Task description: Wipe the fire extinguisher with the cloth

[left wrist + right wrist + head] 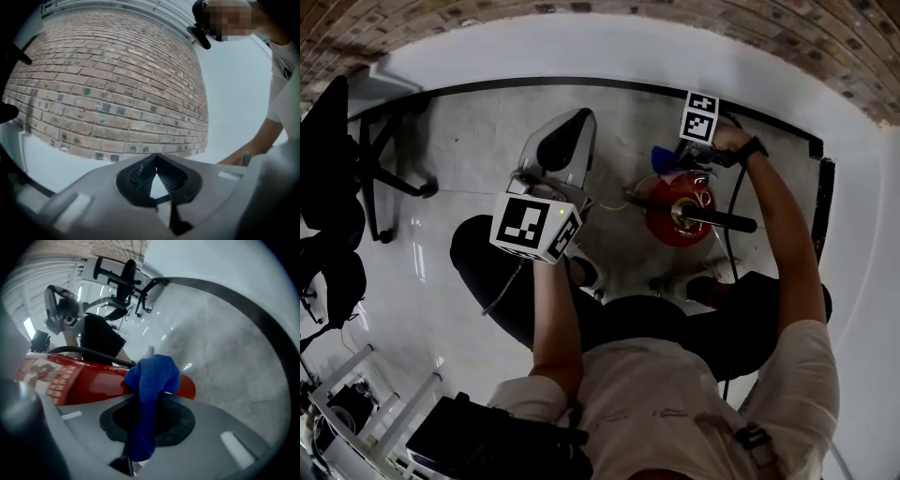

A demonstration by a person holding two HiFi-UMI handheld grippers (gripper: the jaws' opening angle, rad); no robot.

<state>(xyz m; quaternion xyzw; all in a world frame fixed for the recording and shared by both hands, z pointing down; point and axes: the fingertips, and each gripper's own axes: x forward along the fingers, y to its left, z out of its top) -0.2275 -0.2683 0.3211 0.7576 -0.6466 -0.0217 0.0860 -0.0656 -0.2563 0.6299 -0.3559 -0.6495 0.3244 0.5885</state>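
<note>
Right gripper (150,399) pinches a soft, limp blue cloth (152,376) on the slick, probably heavy red metal fire extinguisher cylinder (89,383). Best steadied by its black top handle (712,221). Left gripper (156,161), left of the extinguisher, has its jaws together on nothing.

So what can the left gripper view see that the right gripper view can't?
Only the left gripper view: a white shirt sleeve, and the grey left gripper close up, shut and empty. Only the right gripper view: the blue cloth pinched in the right gripper, and the red fire extinguisher. Both: the red-brown brick wall.
</note>
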